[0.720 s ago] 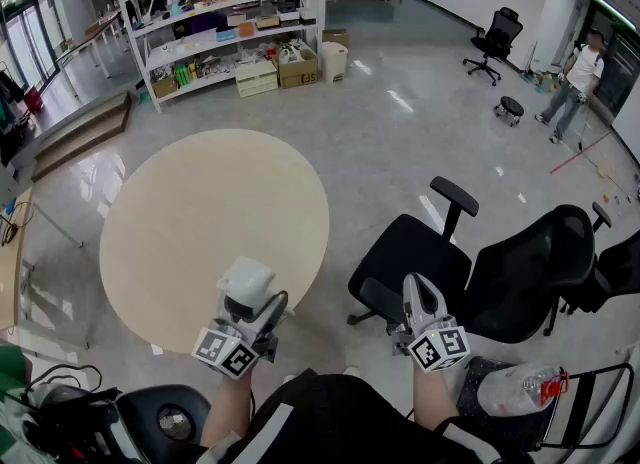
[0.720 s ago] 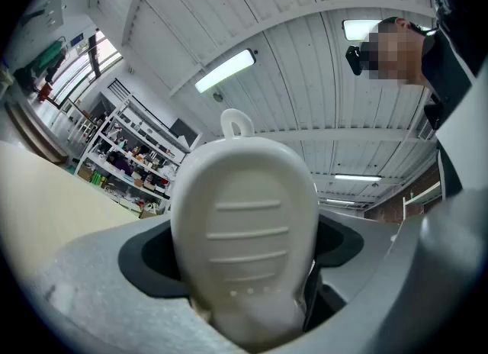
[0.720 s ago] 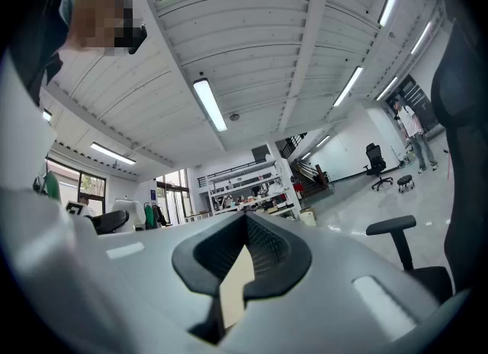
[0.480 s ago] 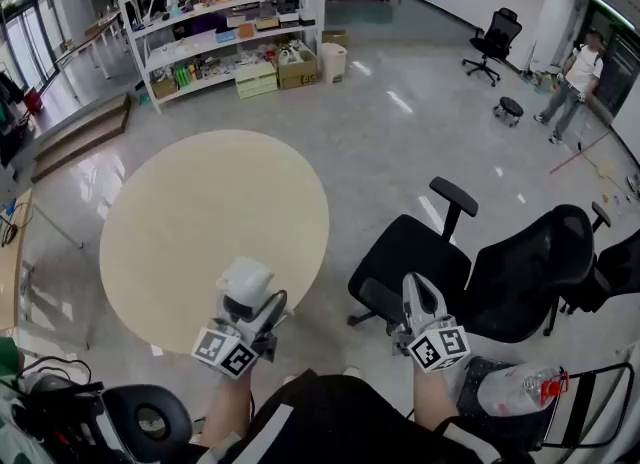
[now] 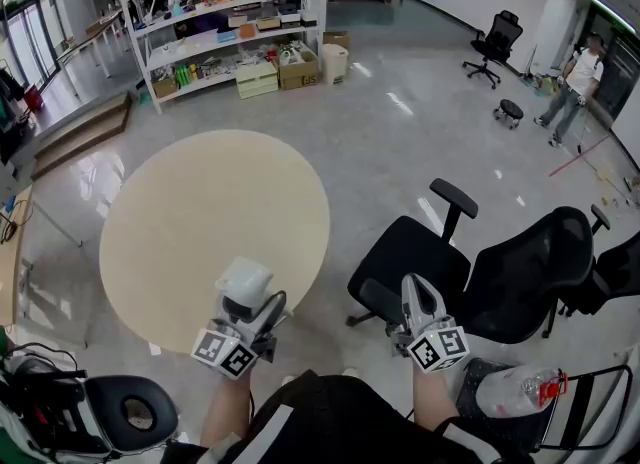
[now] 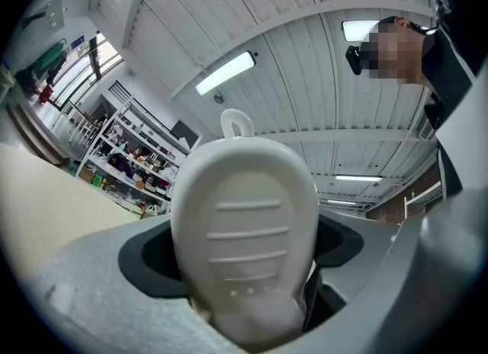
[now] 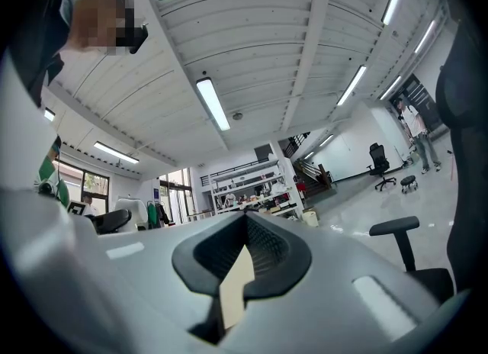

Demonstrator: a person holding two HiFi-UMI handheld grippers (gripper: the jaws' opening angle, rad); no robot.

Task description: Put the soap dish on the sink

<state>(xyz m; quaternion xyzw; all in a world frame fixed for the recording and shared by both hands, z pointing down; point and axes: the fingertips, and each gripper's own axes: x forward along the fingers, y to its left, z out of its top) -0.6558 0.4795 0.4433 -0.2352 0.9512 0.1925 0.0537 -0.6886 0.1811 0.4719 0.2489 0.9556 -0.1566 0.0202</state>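
A white oval soap dish [image 5: 245, 279] with ribbed lines sits upright in my left gripper [image 5: 246, 299], which is shut on it, close in front of my body. In the left gripper view the soap dish [image 6: 244, 238] fills the middle and hides the jaw tips. My right gripper [image 5: 416, 290] is held level beside it, over a chair's arm. Its jaws stand shut with nothing between them, as the right gripper view [image 7: 245, 262] shows. No sink is in any view.
A round beige table [image 5: 215, 214] stands just ahead of the left gripper. Two black office chairs [image 5: 415, 252] [image 5: 535, 272] stand by the right gripper. A black round seat [image 5: 130, 414] is at the lower left, shelves [image 5: 215, 22] at the back, a person [image 5: 575, 77] far right.
Both grippers have kept still, the left holding the soap dish throughout. The black round seat at the lower left has slid further left.
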